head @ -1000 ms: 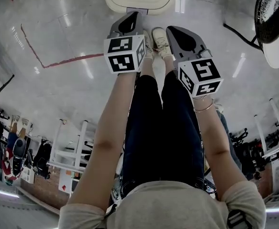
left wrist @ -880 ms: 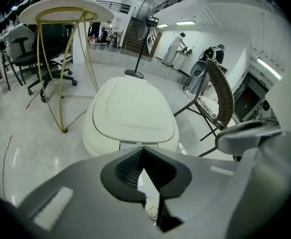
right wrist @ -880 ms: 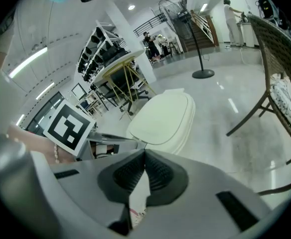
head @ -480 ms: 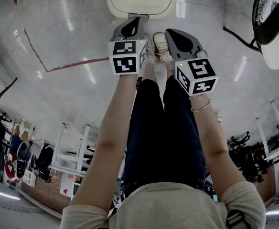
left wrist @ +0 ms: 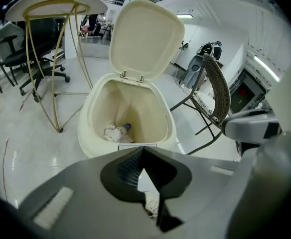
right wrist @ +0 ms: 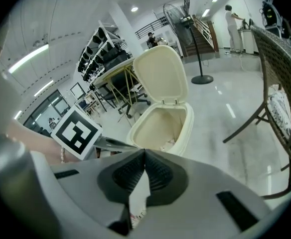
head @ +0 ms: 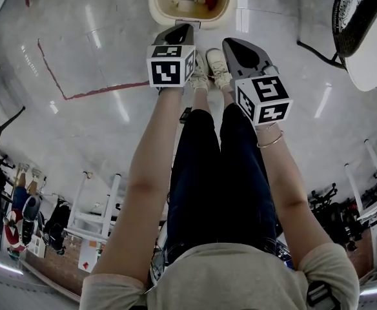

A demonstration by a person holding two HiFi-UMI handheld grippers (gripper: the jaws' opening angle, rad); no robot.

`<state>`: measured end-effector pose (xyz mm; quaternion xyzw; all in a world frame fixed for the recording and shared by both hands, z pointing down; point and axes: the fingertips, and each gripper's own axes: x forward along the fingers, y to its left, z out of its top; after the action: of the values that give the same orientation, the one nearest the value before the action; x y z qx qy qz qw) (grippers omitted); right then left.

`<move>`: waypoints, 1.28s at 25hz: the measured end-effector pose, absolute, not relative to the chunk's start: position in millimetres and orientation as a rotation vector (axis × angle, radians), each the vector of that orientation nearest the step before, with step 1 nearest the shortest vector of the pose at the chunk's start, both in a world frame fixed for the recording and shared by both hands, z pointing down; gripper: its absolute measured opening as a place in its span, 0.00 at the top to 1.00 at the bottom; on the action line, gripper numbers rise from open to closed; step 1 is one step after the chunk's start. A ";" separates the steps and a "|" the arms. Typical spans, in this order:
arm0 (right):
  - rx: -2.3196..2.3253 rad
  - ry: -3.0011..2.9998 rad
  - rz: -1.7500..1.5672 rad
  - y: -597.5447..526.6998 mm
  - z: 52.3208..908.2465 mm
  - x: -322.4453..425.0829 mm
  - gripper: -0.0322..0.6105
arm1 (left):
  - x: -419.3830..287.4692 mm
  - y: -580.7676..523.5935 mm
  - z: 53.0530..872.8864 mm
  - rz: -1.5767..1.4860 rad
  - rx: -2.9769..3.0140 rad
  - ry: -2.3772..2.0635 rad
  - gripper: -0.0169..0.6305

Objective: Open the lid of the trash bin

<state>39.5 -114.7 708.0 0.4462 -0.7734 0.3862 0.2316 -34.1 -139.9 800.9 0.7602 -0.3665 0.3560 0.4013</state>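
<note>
Glossy floor [head: 98, 121], wicker chair [left wrist: 216, 86] and gold-legged table [left wrist: 56, 5] beside open trash bin [left wrist: 85, 136]

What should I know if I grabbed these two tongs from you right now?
Left tongs: shut, empty, tips close to the front of the trash bin.
Right tongs: shut, empty, alongside, pointing at the bin.
Lid: upright on its hinges; the bin is open, with some rubbish at the bottom.
Done: lid opened.
Left: nothing obvious. I can't tell what holds the lid up, so move away gently.
</note>
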 end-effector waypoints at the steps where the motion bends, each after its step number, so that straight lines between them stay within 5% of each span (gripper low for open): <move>1: 1.227 -2.129 1.053 -114.9 704.7 39.3 0.94 | -33.1 -140.2 799.7 0.897 1.921 -0.921 0.96; 32: 1.144 -2.288 0.664 -107.2 450.3 -3.4 0.94 | -64.6 -129.3 471.0 0.266 2.131 -0.933 0.96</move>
<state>-3.4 -107.2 450.3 0.4194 -0.8391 0.2433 0.2467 -64.6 -129.3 471.0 0.8383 -0.3670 0.1047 0.3893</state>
